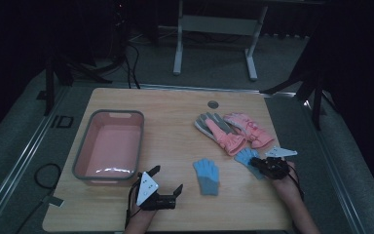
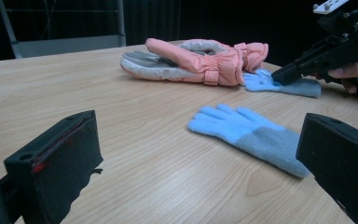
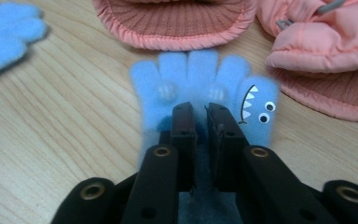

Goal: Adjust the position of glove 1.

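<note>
- Right gripper [image 1: 259, 163]: jaws nearly together, pinched on the shark-face blue glove [image 3: 200, 93]; a fold of fabric sits between the pads.
- That glove lies flat, fingertips touching the cuffs of the pink ski gloves [image 1: 233, 130].
- Second blue glove [image 1: 207, 175] lies just left of the held one, untouched.
- Left gripper [image 1: 168, 183]: jaws wide apart, empty, further left of the pink ski gloves, beside the pink tub [image 1: 108, 145].
</note>
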`<state>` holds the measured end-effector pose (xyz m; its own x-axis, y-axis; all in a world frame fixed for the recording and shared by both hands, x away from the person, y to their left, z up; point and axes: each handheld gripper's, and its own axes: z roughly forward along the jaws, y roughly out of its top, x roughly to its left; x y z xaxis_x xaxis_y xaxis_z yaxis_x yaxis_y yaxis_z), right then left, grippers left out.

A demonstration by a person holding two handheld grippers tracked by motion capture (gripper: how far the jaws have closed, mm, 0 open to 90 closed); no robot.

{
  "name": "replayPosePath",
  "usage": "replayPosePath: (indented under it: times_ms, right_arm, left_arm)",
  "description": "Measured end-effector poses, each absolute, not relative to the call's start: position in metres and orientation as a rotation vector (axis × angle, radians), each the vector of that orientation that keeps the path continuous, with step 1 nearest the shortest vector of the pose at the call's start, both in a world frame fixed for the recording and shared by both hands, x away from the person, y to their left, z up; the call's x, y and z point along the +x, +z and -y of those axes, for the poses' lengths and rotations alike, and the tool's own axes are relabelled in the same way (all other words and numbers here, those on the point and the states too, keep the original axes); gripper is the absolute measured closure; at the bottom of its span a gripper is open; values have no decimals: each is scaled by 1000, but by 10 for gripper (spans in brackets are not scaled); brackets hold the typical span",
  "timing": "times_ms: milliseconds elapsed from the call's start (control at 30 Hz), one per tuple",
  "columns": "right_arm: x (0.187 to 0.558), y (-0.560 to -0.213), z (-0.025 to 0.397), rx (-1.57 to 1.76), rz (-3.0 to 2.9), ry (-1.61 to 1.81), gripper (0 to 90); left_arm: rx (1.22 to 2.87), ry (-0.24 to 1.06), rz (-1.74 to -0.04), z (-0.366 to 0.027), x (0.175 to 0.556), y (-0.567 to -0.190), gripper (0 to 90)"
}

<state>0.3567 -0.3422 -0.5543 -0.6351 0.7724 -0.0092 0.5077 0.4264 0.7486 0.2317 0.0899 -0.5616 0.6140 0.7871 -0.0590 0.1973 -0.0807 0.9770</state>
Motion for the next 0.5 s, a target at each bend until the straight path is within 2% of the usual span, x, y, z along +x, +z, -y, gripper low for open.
replayPosePath:
  times_ms: [167, 500]
  right_arm:
    - [348, -548, 334, 1218, -2260, 1021, 865]
    - [296, -499, 312, 1530, -1913, 1043, 869]
  left_arm:
    - [1616, 602, -835, -90, 232, -562, 0]
    - [1613, 610, -836, -89, 231, -562, 0]
